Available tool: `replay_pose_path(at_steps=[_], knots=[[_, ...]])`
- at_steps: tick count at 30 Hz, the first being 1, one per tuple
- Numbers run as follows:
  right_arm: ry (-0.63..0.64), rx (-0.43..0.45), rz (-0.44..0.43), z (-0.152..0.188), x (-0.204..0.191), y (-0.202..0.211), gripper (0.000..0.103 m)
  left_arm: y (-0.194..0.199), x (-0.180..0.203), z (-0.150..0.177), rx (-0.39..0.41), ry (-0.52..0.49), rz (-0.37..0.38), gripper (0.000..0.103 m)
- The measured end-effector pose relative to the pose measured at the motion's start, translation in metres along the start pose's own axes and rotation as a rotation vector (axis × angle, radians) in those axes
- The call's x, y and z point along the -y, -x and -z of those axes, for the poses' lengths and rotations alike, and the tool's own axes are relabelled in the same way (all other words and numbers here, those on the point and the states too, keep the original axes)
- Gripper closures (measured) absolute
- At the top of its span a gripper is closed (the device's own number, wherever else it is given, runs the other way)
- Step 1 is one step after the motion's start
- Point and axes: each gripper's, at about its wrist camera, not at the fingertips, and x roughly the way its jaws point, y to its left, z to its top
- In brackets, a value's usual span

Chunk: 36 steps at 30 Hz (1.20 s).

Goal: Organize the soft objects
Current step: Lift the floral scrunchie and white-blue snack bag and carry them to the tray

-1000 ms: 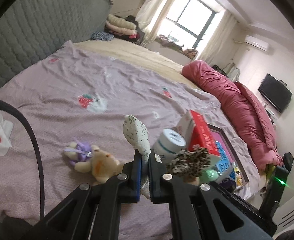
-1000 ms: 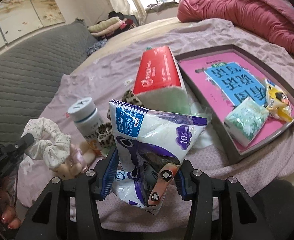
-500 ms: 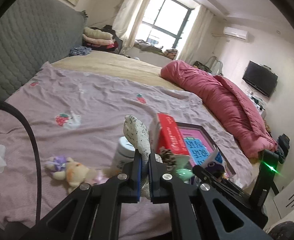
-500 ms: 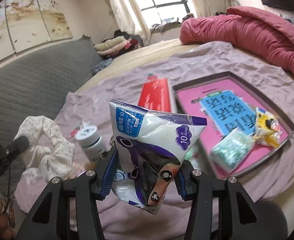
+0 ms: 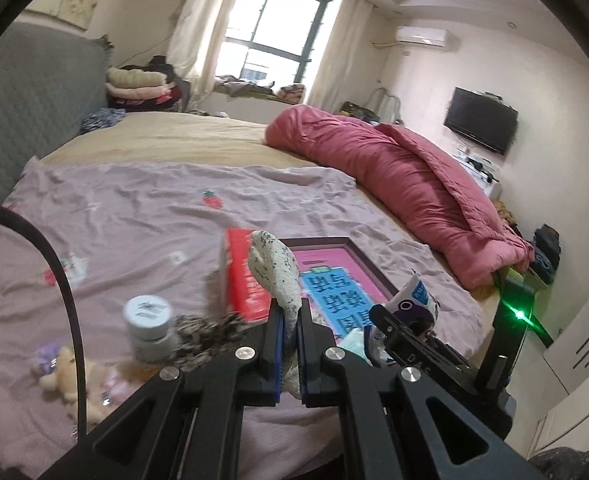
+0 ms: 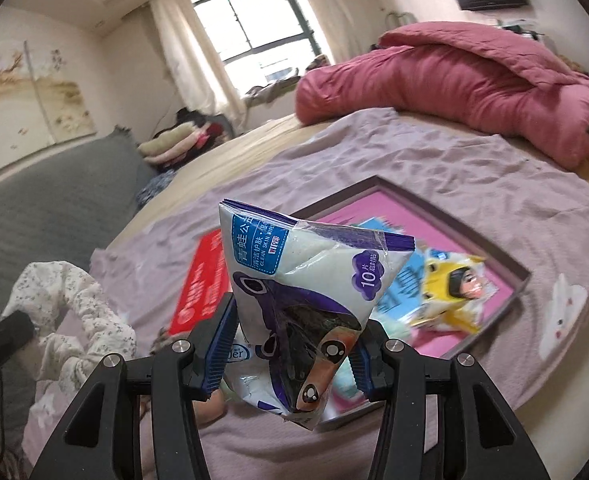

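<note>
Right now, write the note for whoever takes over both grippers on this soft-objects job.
Left gripper: shut on the floral scrunchie, held up above the bed.
Right gripper: shut on the wet wipes pack, also lifted.
Tray on the purple sheet already holds a yellow cartoon packet and a pale green pack, lying on a pink and blue book.
Outside the tray: red tissue pack, white jar, leopard scrunchie, plush bear.
Left: both held items are not yet put down; the loose soft things on the sheet probably follow.
</note>
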Motion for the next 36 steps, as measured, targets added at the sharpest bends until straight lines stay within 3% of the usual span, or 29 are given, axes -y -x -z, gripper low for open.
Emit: replay_pose_path(at_steps=[9,20,32,36], knots=[[-0.062,0.085,0.097,-0.020,0.049,0.007,0.051,-0.030,0.049,-0.015,-0.016,-0.069,0.044,0.097],[-0.152,0.119,0.182,-0.026,0.094,0.008,0.051,-0.084,0.097,-0.015,-0.063,-0.132,0.083,0.097],[-0.201,0.094,0.200,-0.024,0.121,-0.003,0.051,-0.169,0.106,0.007,-0.228,-0.054,0.157,0.097],[-0.196,0.071,0.207,-0.025,0.121,-0.011,0.051,-0.192,0.102,0.017,-0.276,-0.042,0.132,0.097]])
